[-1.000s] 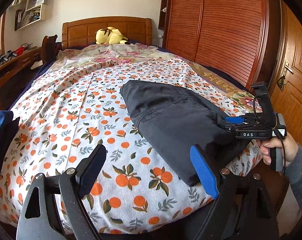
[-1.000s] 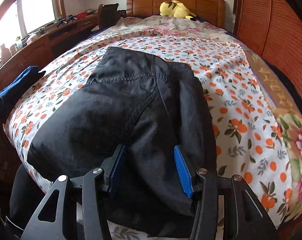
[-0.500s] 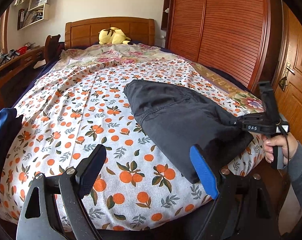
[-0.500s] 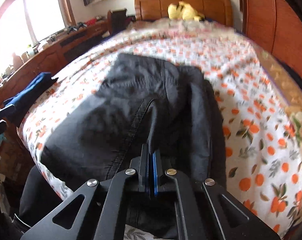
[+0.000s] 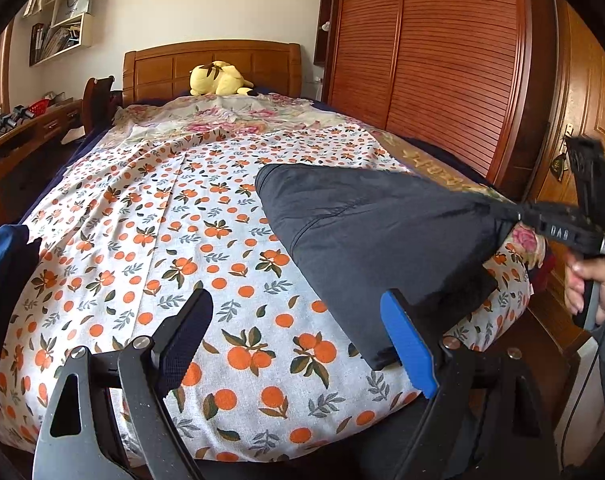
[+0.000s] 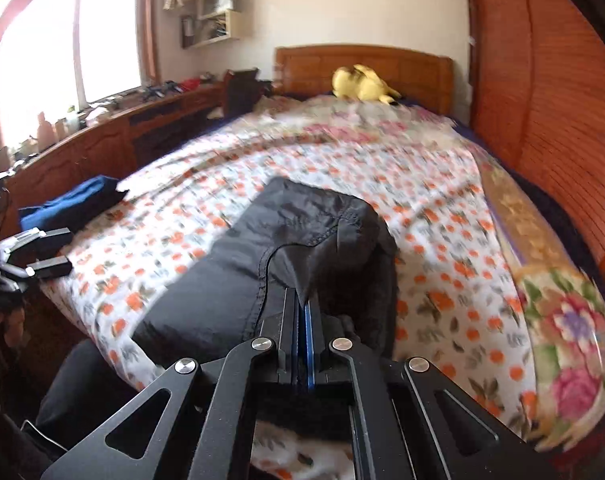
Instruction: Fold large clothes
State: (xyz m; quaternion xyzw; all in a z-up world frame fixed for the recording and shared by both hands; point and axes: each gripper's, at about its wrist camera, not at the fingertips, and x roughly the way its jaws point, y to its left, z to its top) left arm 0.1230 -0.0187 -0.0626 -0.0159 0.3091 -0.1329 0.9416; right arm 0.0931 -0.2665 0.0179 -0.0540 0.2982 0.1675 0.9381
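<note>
The right gripper (image 6: 302, 312) is clamped narrow on a pinch of the dark trousers (image 6: 286, 248), the cloth drawn up into a small peak between its pads; in the left view that same gripper (image 5: 520, 214) holds the near right corner of the trousers (image 5: 366, 240) up off the bed (image 5: 162, 240), so the fabric slopes taut from the grip down to the mattress; the left gripper (image 5: 302, 336) hangs wide, holding nothing, low at the foot of the bed, its blue pad just beside the trousers' near edge but, as far as I can tell, apart from it; the trousers lie on the right half of the orange-print cover, long axis running from the foot of the bed away toward the headboard (image 5: 210, 64), near end draped over the mattress edge and far end flat; so the garment stretches forward and away from both claws, and the right one is the one on it; I judge the coming fold would carry the held end forward along that axis toward the far end, with the left claw near enough to take the other near corner first; farther off, a blue cloth (image 6: 70, 204) sits at the left edge of the bed, well apart; a yellow plush (image 5: 218, 80) rests by the headboard.
</note>
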